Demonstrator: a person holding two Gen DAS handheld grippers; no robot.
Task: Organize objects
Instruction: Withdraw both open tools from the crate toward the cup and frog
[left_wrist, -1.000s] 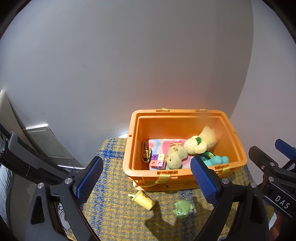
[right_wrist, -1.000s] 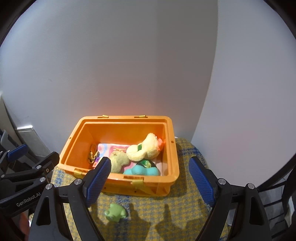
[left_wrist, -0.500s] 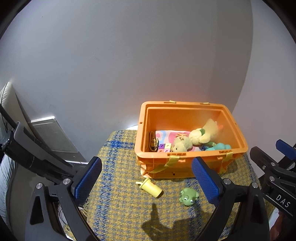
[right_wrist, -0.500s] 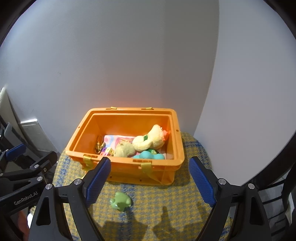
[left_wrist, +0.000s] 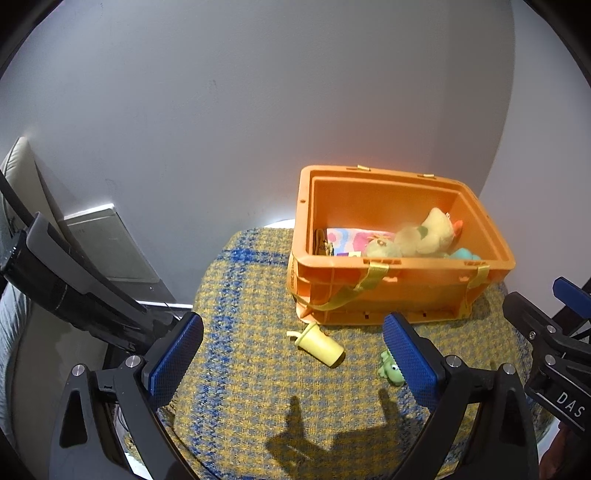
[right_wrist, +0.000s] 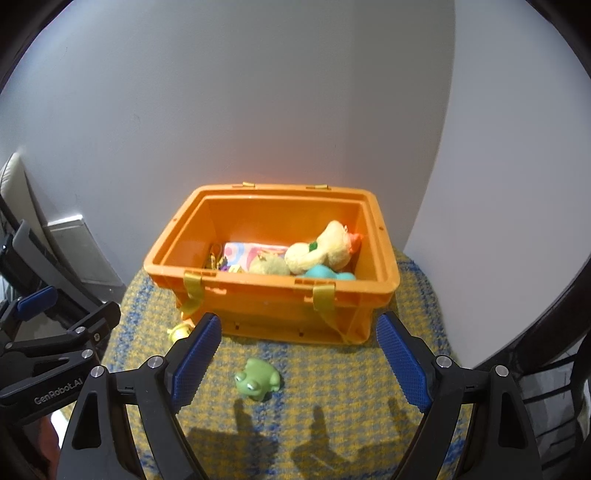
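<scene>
An orange bin (left_wrist: 399, 288) (right_wrist: 273, 302) stands on a yellow and blue woven surface. In it lie a yellow plush duck (left_wrist: 432, 236) (right_wrist: 325, 251), a smaller plush, a teal toy (right_wrist: 325, 273) and a pink patterned cloth (right_wrist: 251, 251). In front of the bin lie a yellow toy cup (left_wrist: 319, 343) on its side and a green toy frog (right_wrist: 258, 378) (left_wrist: 391, 371). My left gripper (left_wrist: 291, 362) is open and empty above the cup. My right gripper (right_wrist: 299, 362) is open and empty above the frog.
The woven surface (left_wrist: 251, 387) is a small round top set in a corner of grey walls. A grey flat panel (left_wrist: 110, 247) leans against the wall at the left. Dark equipment (left_wrist: 66, 291) stands below it.
Both grippers have drawn back and lowered from the bin. The cup and frog now show nearer, between the fingers. Both grippers stay open.
</scene>
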